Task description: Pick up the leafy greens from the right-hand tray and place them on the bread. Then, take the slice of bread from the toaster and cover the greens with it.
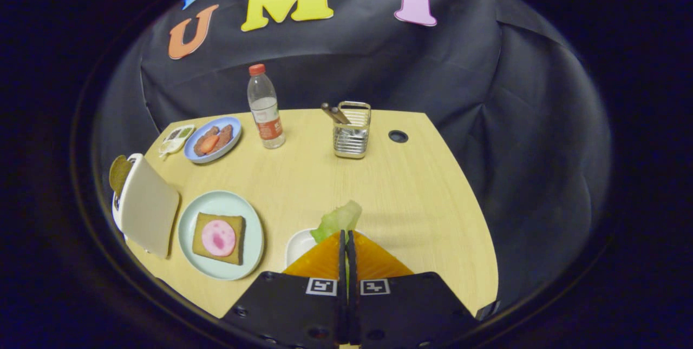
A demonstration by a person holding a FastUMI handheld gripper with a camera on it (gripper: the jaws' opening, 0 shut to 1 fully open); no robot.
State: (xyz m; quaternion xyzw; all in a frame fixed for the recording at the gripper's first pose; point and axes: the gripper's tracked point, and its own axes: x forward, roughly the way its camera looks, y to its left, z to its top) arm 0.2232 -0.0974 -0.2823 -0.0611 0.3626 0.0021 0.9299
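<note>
**Greens pinched above the white tray**

Between the orange fingers [330,254], the leafy greens [338,220] are sticking up, the gripper [347,238] clenching them. Its fingers are covering most of the white tray [298,245]. Leftward, bread [218,238] is lying on a pale plate [187,222]; the toaster [145,205] is apparently holding a half-hidden slice [119,173].

Pale wood-grain counter [303,186] spreads ahead of me, far edge straight, right side curving away. Round black cable hole [398,136] near far right corner of counter. Black cloth wall [487,94] hangs behind and wraps around right side, creased in long folds. Soft even light on counter top, faint shadows; surroundings beyond cloth dark.
</note>
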